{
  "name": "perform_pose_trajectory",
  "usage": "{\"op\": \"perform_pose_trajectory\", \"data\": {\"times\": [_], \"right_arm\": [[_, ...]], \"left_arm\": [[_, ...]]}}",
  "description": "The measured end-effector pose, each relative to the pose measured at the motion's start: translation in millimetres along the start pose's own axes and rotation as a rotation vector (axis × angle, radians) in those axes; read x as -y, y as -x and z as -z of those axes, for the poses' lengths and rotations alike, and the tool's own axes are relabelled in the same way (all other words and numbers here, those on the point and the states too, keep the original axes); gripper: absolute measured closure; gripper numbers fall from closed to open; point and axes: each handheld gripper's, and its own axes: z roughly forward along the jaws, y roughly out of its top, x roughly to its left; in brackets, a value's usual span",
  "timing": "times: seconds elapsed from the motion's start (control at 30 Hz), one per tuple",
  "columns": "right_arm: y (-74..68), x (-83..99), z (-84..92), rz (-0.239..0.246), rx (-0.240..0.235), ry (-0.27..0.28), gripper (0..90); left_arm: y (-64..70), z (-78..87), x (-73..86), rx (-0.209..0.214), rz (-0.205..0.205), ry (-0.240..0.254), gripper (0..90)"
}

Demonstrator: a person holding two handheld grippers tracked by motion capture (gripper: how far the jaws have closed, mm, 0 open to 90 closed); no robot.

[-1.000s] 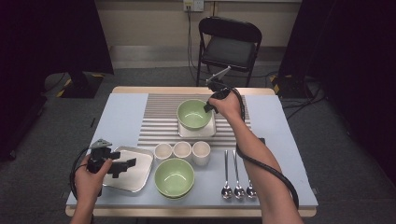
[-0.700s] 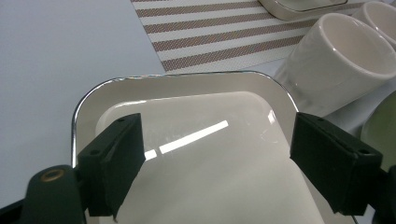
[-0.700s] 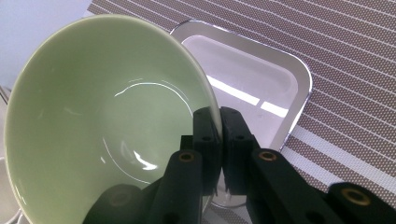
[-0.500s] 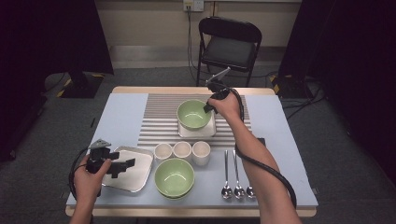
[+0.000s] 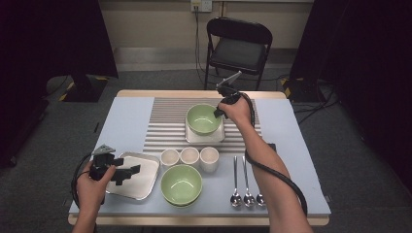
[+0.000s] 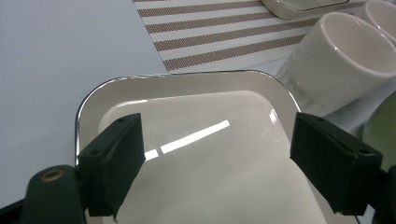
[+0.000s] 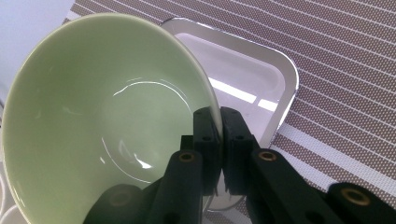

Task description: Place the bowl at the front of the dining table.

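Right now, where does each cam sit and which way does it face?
High view: above the person's side, looking forward and down on the table; both forearms, left gripper and right gripper show.
Left gripper view: on the left gripper, facing the near plate; its open fingers show.
Right gripper view: on the right gripper, facing the green bowl it clamps by the rim.
Shared: high and right gripper views both show that bowl on the far plate.

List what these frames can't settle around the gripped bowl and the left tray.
- Green bowl over square plate: right gripper view, the bowl hides its own base, so contact with the plate is unclear.
- Right gripper: high view, the hand covers the jaws.
- Tray: left gripper view, near edge cut off by the frame.
- Spoons: high view, too small to tell apart.
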Motion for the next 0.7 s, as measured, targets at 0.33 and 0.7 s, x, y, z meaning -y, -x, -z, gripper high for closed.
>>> {"op": "perform_pose_trajectory", "data": {"times": [0.33, 0.7], "right_arm": [[4.9, 0.9, -3.8, -0.019, 0.007, -0.005, 86.2], [6.2, -1.2, -7.2, -0.006, 0.022, -0.004, 86.2]], "left_arm": [[1.7, 1.1, -0.9, -0.007, -0.002, 0.003, 17.4], [0.7, 1.0, -0.2, -0.008, -0.001, -0.001, 17.4]]}}
